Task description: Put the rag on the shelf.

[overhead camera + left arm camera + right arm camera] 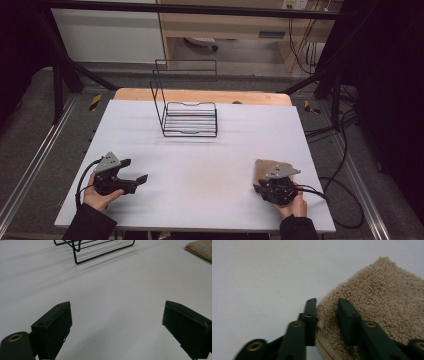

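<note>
A beige folded towel [268, 169] lies flat at the front right of the white table [200, 165]. My right gripper [264, 189] is low at the towel's near left edge. In the right gripper view the two black jaws are pinched on that edge of the towel [382, 305], with pile bunched between them at the right gripper [327, 305]. My left gripper [134, 171] hovers at the front left over bare table. Its jaws stand wide apart in the left gripper view, nothing between them at the left gripper [117, 315]. The towel's corner [201, 248] lies far right.
A black wire rack [189, 112] with a tall back frame stands at the table's far middle, its base also at the top of the left gripper view [97, 250]. Cables trail off the table's right side [345, 195]. A wooden strip [200, 96] edges the far side.
</note>
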### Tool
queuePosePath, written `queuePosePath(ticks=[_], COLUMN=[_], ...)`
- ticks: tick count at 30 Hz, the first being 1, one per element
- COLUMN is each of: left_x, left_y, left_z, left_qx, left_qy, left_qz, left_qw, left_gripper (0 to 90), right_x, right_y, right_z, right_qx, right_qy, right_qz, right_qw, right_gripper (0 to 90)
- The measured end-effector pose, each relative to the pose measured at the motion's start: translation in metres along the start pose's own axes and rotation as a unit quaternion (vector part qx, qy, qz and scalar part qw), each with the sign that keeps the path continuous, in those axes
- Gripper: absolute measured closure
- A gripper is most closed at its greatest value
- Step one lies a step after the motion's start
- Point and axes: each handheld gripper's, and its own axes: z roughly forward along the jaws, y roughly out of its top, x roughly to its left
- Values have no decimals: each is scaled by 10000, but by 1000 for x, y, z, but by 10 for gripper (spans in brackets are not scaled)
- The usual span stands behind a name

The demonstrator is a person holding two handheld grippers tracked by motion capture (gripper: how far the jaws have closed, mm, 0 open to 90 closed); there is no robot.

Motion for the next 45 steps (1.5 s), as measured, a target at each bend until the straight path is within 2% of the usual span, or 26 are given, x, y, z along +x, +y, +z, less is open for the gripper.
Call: queuePosePath(ticks=[2, 6, 7, 12, 13, 14, 18, 23, 27, 30, 34, 36, 37, 39, 45], left_x=[0, 0, -1, -1, -1, -1, 0, 0, 1, 1, 1, 1, 1, 2, 2], left_y=[0, 0, 0, 0, 0, 0, 0, 0, 0, 0, 0, 0, 0, 0, 0], left_z=[0, -1, -1, 0, 0, -1, -1, 0, 0, 0, 1, 1, 1, 1, 1], left_qx=[2, -13, -11, -12, -10, -10, -14, -10, -8, 9, 11, 11, 7, 9, 8], left_qy=[6, 8, 7, 5, 6, 6, 4, 1, 9, 13, 17, 21, 31, 39, 39], left_qz=[-1, -11, -9, 3, -3, -4, -11, -11, -14, -3, -13, -21, -30, -26, -44], left_qw=[10000, 10000, 10000, 10000, 10000, 10000, 10000, 10000, 10000, 10000, 10000, 10000, 10000, 10000, 10000], left_gripper=[88, 88, 88, 88, 88, 88, 89, 90, 90, 90, 90, 90, 89, 88, 85], right_x=[1, 9, 11, 11, 11, 10, 7, 3, -1, -2, 4, 6, 10, 15, 30], right_y=[-1, -2, -2, -2, -1, -1, 1, 4, 9, 14, 27, 31, 39, 47, 69], right_z=[1, 4, 5, 5, 5, 4, 3, -2, -9, -12, -12, -11, -7, 0, 20], right_qx=[5, 62, 64, 77, 95, 120, 153, 11, -217, -394, -589, -637, -664, -686, -651], right_qy=[-6, -376, -426, -497, -565, -605, -601, -443, -276, -103, 187, 248, 387, 523, 678], right_qz=[-38, -467, -498, -475, -445, -430, -290, -95, 112, 296, 454, 493, 550, 611, 553], right_qw=[10000, 9982, 9978, 9976, 9974, 9972, 9977, 9990, 9993, 9987, 9971, 9964, 9955, 9944, 9940], right_gripper=[631, 594, 594, 645, 723, 762, 826, 840, 843, 843, 843, 842, 842, 842, 843])
